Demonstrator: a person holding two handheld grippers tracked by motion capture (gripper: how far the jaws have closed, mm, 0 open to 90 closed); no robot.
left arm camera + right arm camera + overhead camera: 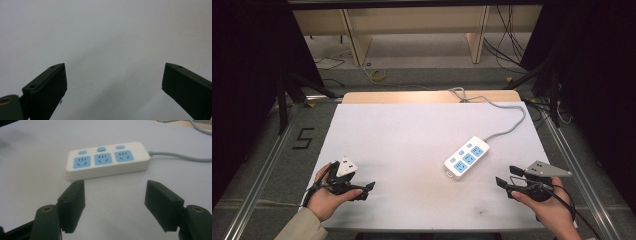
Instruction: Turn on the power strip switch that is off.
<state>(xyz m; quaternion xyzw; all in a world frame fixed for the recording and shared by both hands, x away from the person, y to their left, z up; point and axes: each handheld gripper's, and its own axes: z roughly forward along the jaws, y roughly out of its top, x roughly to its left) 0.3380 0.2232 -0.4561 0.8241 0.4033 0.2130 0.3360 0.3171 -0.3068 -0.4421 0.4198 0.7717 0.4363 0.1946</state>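
My right gripper (113, 202) gapes empty, power strip (108, 160) just ahead, lined up for grabbing; left gripper (113, 82) wide, idle over bare worktop (105, 32).

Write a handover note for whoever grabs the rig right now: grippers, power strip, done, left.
Left hand-held gripper: open, nothing between its jaws, low over the white table at the near left.
Right hand-held gripper: open, nothing held, pointed at the power strip, short of it.
Power strip: flat on the table right of centre, three blue sockets up, nothing plugged in, grey cable running off the far edge.
Done: nothing visible.
Left: likely the reach and grasp on the strip.
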